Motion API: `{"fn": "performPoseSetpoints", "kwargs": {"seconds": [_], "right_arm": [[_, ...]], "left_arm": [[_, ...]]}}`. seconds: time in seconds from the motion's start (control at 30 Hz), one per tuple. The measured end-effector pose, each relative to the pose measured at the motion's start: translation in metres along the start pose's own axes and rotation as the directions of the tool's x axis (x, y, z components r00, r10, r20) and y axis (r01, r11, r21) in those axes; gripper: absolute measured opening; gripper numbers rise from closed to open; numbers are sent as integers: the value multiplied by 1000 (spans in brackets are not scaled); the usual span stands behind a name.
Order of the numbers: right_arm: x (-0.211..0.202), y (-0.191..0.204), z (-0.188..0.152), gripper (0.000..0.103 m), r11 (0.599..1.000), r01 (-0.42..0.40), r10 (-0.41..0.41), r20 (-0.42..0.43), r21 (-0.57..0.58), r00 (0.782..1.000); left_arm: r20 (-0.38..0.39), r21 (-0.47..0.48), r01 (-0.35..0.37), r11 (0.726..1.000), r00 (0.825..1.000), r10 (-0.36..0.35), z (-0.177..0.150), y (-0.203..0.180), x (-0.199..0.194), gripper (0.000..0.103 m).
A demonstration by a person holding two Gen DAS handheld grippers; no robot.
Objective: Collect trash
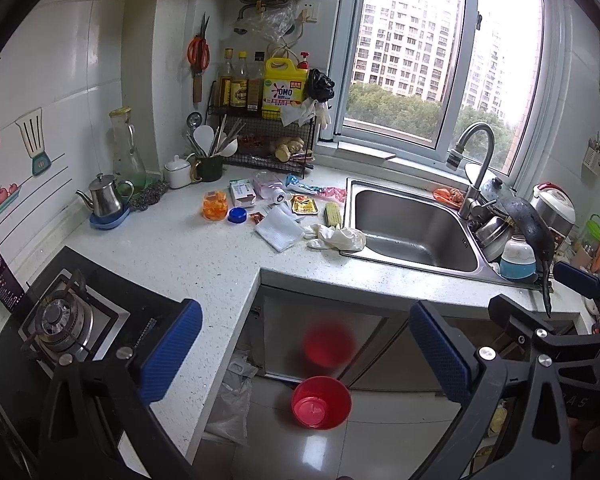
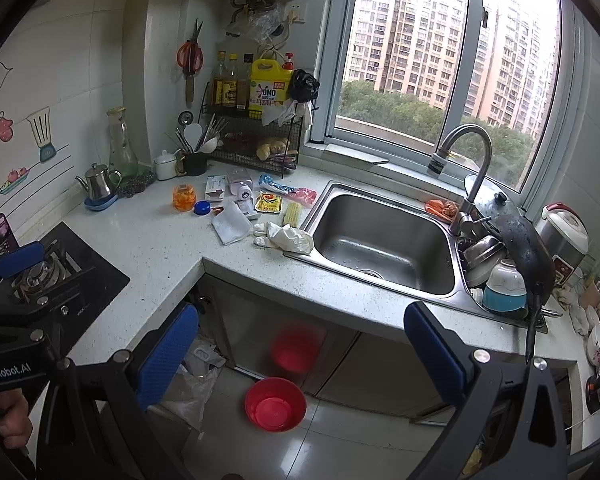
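Nearest the cameras, the left gripper (image 1: 306, 356) and right gripper (image 2: 300, 354) hang spread wide and empty above a red bin (image 2: 275, 404) on the floor. Nothing is collected yet, I judge; next comes reaching to the counter litter: crumpled gloves (image 1: 336, 238), a corn cob (image 1: 333, 213), a sauce packet (image 1: 305, 205). Farther back, a yellow jug (image 1: 283, 88) reads "OMO".

The speckled white counter (image 1: 204, 264) bears scattered wrappers (image 1: 305, 205), a crumpled glove (image 1: 340, 238) and a kettle (image 1: 105, 196).
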State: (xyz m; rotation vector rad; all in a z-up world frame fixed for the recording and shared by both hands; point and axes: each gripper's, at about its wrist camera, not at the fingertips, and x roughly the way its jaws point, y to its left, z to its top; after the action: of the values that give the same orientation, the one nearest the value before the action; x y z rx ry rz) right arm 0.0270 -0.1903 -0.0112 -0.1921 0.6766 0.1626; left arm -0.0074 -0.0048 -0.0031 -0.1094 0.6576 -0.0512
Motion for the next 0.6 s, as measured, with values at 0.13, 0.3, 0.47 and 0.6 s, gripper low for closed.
{"fn": "performPoseSetpoints", "kwargs": {"seconds": [0.13,0.3,0.47,0.6], "right_arm": [[0,0,0,103,1000,-2,2,1,0,1000],[0,0,-1,103,1000,-5,5,-2,1,1000],[1,-1,0,103,1000,-9,9,-7,8,1000],[2,-2,0,103,1000,-10,10,-10,9,1000]], "left_arm": [[0,4,-3,1000,1000,3,0,1,0,103],[-6,4,-1,1000,1000,1,-1,1,0,103],[-9,14,-2,1000,1000,2,-1,-1,0,103],[-10,12,-7,1000,1000,7,1,-1,2,103]]}}
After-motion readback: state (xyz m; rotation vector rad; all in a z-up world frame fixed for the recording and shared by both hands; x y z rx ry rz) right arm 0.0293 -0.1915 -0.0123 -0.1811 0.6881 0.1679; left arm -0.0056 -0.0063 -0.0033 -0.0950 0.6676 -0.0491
